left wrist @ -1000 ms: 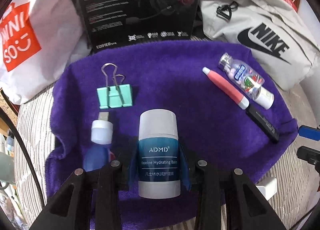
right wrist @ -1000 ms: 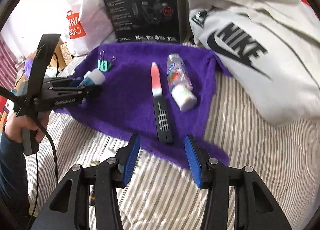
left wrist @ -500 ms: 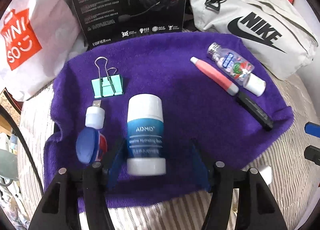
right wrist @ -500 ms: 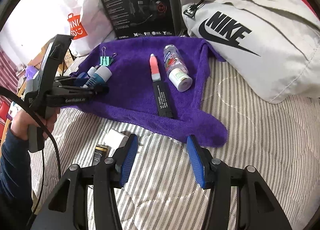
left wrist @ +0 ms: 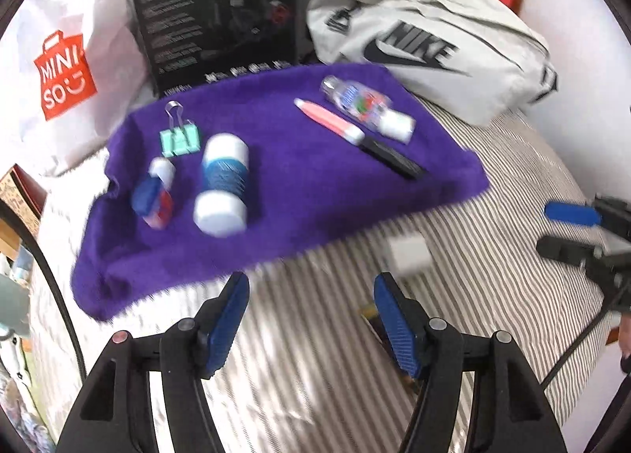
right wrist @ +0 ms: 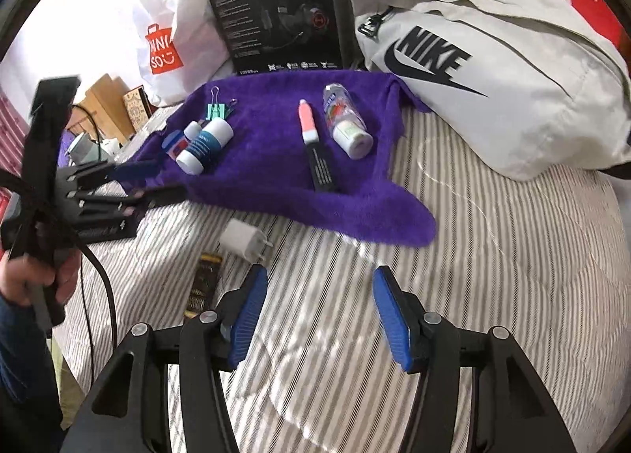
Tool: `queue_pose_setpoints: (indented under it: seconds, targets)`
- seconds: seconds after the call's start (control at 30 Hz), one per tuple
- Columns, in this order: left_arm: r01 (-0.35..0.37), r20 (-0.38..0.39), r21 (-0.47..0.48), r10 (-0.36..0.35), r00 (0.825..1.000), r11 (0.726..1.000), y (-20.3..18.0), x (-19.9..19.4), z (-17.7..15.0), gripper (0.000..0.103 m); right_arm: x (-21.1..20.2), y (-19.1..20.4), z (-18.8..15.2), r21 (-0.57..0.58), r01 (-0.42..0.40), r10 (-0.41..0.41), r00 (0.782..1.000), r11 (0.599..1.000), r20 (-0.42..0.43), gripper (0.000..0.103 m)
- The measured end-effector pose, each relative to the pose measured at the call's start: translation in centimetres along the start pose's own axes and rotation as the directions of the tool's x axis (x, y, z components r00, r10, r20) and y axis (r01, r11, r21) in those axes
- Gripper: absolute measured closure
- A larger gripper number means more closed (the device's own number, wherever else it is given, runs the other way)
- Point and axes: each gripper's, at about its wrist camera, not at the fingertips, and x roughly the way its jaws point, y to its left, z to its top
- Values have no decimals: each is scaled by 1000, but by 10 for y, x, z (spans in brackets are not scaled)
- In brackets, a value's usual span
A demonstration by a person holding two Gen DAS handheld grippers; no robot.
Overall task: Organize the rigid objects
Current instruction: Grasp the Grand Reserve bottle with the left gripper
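Observation:
A purple towel [left wrist: 299, 176] [right wrist: 276, 161] lies on a striped bed. On it lie a blue and white balm stick [left wrist: 223, 184] [right wrist: 205, 145], a small blue-capped bottle [left wrist: 155, 194] [right wrist: 177, 141], a green binder clip [left wrist: 180, 137] [right wrist: 216, 107], a pink and black pen [left wrist: 355, 137] [right wrist: 315, 145] and a clear bottle with a white cap [left wrist: 366, 107] [right wrist: 345, 121]. My left gripper [left wrist: 311, 319] [right wrist: 154, 182] is open and empty, off the towel's near edge. My right gripper [right wrist: 319, 319] [left wrist: 572, 228] is open and empty over the bedding.
A white charger plug [left wrist: 408, 253] [right wrist: 244, 240] and a dark gold-printed packet [right wrist: 203, 287] lie on the striped bedding [right wrist: 493, 275] below the towel. A black headset box [right wrist: 276, 7], a Miniso bag [left wrist: 67, 70] and a grey Nike bag [right wrist: 493, 70] stand behind.
My left gripper opened, let go of the balm stick on the towel and pulled back toward me. My right gripper also drew back.

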Motion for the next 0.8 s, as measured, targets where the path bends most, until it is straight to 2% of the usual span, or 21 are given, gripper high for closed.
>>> queue_pose_setpoints:
  seconds: [0.2,0.33,0.37,0.4,0.57,0.7,0.73,0.8]
  targets:
    - [57,-35,11,-57,998,998,-29,7,-21,39,-22,-11,-19,25,31,-31,999,999,16,45]
    - [5,-64,82,0,998,997,-48,18,-33,39,-29,-16,-30,54,34,-35,999,998,22,43]
    - [-43,-56,94,48,997,995,-47,19,-38,37,-31,-17,-33,57,35,-37,999,998,21,43]
    - [-50,-48,96,54,997,994,-44,18,-41,36,-32,-16,-35,57,35,-37,999,998,19,43]
    - [-26,-36,40,27,999,999,-20,11,-48,36,-33,-13,-45,54,43,-43,999,998,8,43]
    - [11,-2,97,-11,1000,995,-32,12,-47,39,-27,-10,-46,47,28,-27,1000,999,-2,43]
    - [-5,3,114,4,1000,993,-36,13,-47,38,-24,-8,-46,44,29,-29,1000,999,-9,43]
    - [4,4,123,-5,1000,992,-37,12,-46,44,-21,-5,-46,33,24,-23,1000,999,-16,43]
